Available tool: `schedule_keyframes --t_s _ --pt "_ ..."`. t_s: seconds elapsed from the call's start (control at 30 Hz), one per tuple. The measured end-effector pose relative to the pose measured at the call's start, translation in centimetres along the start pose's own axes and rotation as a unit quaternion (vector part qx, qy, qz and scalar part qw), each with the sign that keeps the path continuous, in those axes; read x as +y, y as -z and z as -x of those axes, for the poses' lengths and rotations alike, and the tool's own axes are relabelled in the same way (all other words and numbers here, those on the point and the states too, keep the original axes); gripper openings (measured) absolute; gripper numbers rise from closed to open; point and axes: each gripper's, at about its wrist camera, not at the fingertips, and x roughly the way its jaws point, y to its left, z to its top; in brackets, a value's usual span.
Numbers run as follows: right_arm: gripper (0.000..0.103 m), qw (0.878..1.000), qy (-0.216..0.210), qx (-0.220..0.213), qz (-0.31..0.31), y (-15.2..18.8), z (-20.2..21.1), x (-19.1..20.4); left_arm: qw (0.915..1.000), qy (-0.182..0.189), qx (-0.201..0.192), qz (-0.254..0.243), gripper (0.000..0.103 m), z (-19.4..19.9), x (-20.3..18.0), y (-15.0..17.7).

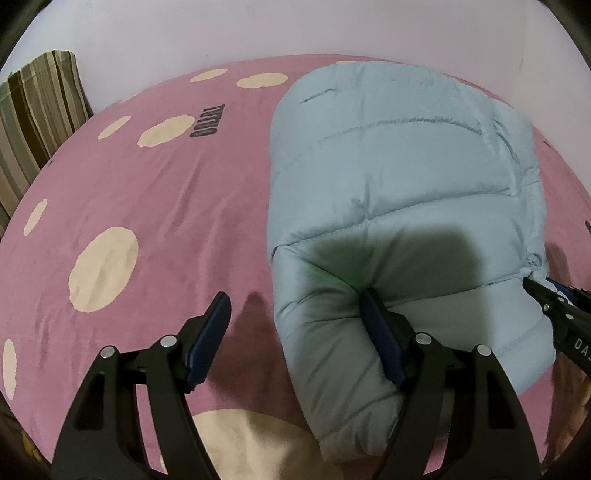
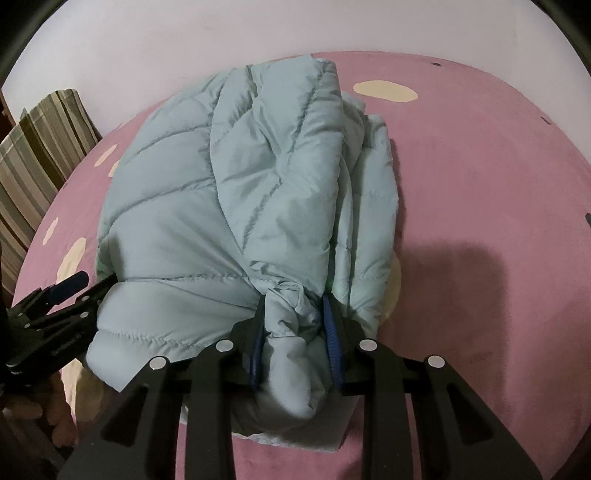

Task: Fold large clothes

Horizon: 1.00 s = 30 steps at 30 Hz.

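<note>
A pale blue quilted puffer jacket [image 1: 399,177] lies bunched on a pink bed sheet [image 1: 166,206] with cream dots. My left gripper [image 1: 295,321] is open at the jacket's near left edge; its right finger [image 1: 380,339] presses on the fabric and its left finger hangs over the sheet. In the right wrist view the jacket [image 2: 236,192] is folded over itself. My right gripper [image 2: 295,332] is shut on a bunched fold at its near edge. The left gripper [image 2: 70,288] shows at the left, the right gripper [image 1: 561,314] at the right edge of the left wrist view.
A green and brown striped cushion [image 1: 37,118] stands at the far left against a pale wall [image 1: 295,26]; it also shows in the right wrist view [image 2: 40,147]. Bare pink sheet [image 2: 480,206] lies right of the jacket.
</note>
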Motion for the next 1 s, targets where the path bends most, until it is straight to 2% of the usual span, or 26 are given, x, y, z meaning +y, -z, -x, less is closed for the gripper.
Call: schedule_keyframes --t_s 0.43,0.6,0.67,0.83,0.93,1.0 --pt "0.028 1.0 -0.002 -0.008 -0.005 0.4 0.5 -0.5 0.9999 0.013 0.003 0.006 0.073 -0.2 0.1 -0.1" --pt "0.03 1.0 0.006 -0.014 0.0 0.3 2.0 -0.2 0.9998 0.019 -0.002 -0.002 0.071 1.7 0.6 -1.0" --pt "0.031 1.0 0.01 -0.015 0.005 -0.2 3.1 0.0 0.9996 0.024 -0.016 0.004 0.071 3.0 1.3 -1.7" --pt "0.031 0.998 0.001 -0.067 0.013 -4.0 6.6 0.6 0.9983 0.012 -0.056 0.005 0.071 4.4 2.6 -5.2" --pt "0.031 0.996 -0.003 -0.093 0.015 -7.2 6.5 0.9 0.9977 -0.001 -0.067 0.008 0.069 3.1 2.9 -8.0" --pt "0.031 0.995 -0.005 -0.095 0.014 -9.2 5.2 1.1 0.9981 -0.01 -0.061 0.006 0.067 1.7 2.7 -9.5"
